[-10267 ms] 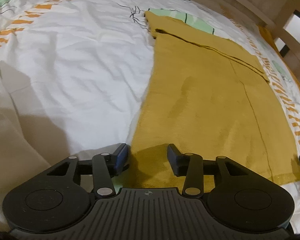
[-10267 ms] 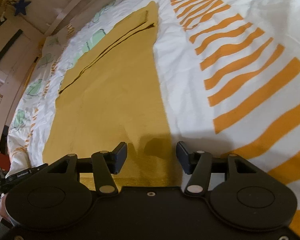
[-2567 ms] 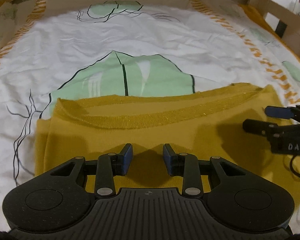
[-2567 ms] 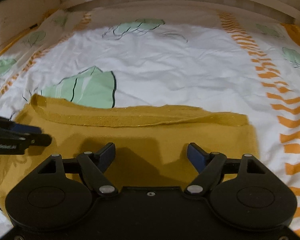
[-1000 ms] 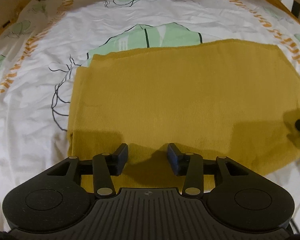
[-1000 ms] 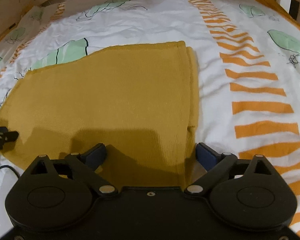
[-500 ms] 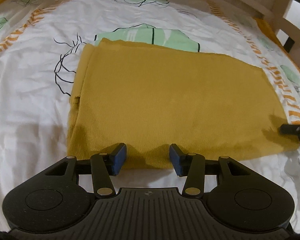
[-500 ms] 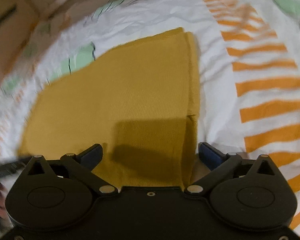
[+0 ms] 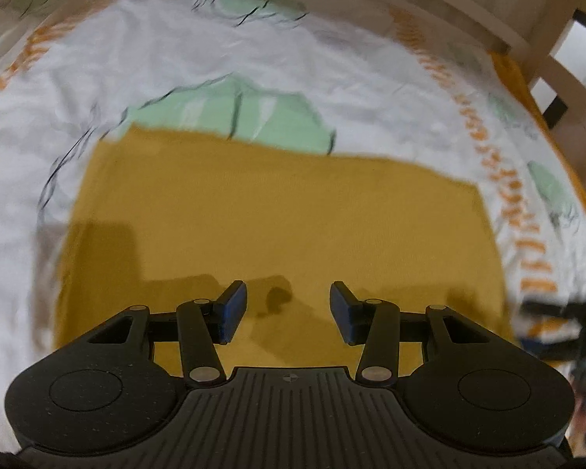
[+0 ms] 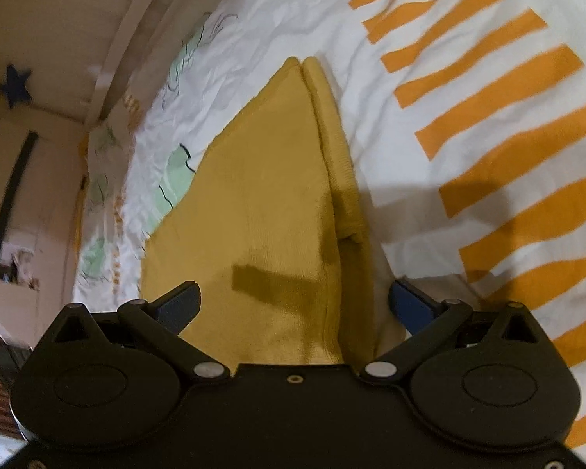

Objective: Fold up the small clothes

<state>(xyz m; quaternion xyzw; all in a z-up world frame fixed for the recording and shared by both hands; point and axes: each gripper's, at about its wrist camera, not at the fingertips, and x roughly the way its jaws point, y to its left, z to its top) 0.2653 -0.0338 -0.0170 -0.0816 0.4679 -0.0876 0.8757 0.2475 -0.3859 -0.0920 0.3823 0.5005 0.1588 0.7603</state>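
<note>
A mustard-yellow knit garment (image 9: 277,215) lies folded flat into a rectangle on the bed; it also shows in the right wrist view (image 10: 269,211), with a folded layer edge along its right side. My left gripper (image 9: 288,306) is open and empty, held above the garment's near edge. My right gripper (image 10: 295,305) is wide open and empty, over the garment's right near corner, one finger above the cloth and the other above the sheet. The right gripper's blurred tip (image 9: 558,308) shows at the right edge of the left wrist view.
The bed sheet (image 9: 175,62) is white with green leaf prints and orange stripes (image 10: 488,125). A wooden bed rail (image 9: 468,11) runs along the far side. A wall with a blue star (image 10: 17,86) stands to the left in the right wrist view.
Both grippers let go of the folded garment and stay open. The left one has moved in over the cloth. The right one has swung to look along the garment's right edge.
</note>
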